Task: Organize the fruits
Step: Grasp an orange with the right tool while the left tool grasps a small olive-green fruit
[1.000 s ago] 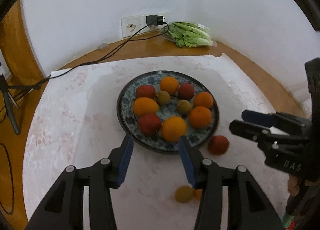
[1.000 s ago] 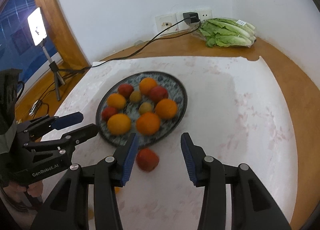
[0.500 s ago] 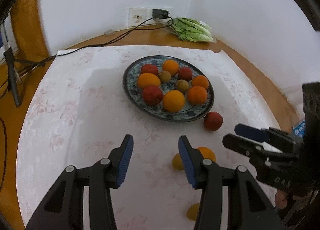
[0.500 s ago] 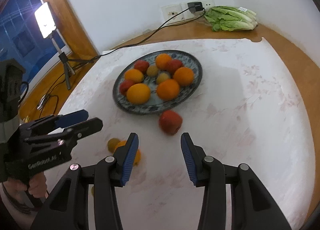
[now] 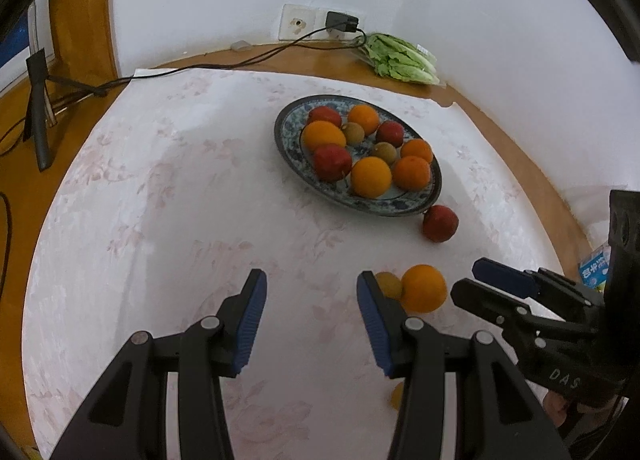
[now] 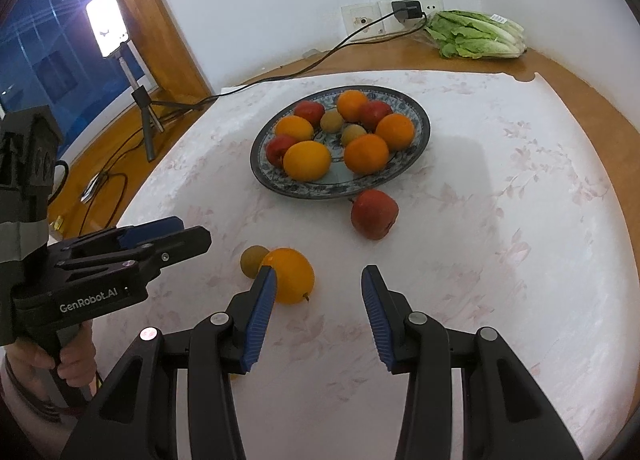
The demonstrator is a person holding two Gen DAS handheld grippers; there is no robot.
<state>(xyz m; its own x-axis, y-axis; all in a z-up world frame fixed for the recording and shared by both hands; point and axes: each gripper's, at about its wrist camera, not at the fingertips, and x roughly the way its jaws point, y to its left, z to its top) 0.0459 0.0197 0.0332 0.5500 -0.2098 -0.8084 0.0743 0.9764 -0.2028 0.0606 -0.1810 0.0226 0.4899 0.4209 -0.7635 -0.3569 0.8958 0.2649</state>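
Note:
A blue patterned plate (image 5: 376, 205) (image 6: 320, 189) holds several oranges, red apples and small brown fruits. Three fruits lie loose on the cloth in front of it: a red apple (image 5: 440, 223) (image 6: 374, 213), an orange (image 5: 424, 288) (image 6: 292, 274) and a brown fruit (image 5: 388, 284) (image 6: 253, 260) touching the orange. My left gripper (image 5: 310, 280) (image 6: 192, 231) is open and empty, left of the orange. My right gripper (image 6: 319, 274) (image 5: 468, 280) is open and empty, its left finger just in front of the orange. A small yellow fruit (image 5: 397, 396) peeks from behind a finger.
A white flowered cloth (image 5: 160, 219) covers the round wooden table. Bagged lettuce (image 5: 402, 59) (image 6: 476, 33) lies at the back by a wall socket, with a cable (image 6: 328, 53) running left. A lamp on a tripod (image 6: 108, 21) stands beyond the left edge.
Both grippers have drawn back from the plate toward the near side of the table. The loose orange and brown fruit now sit beside the fingertips. No fruit has moved.

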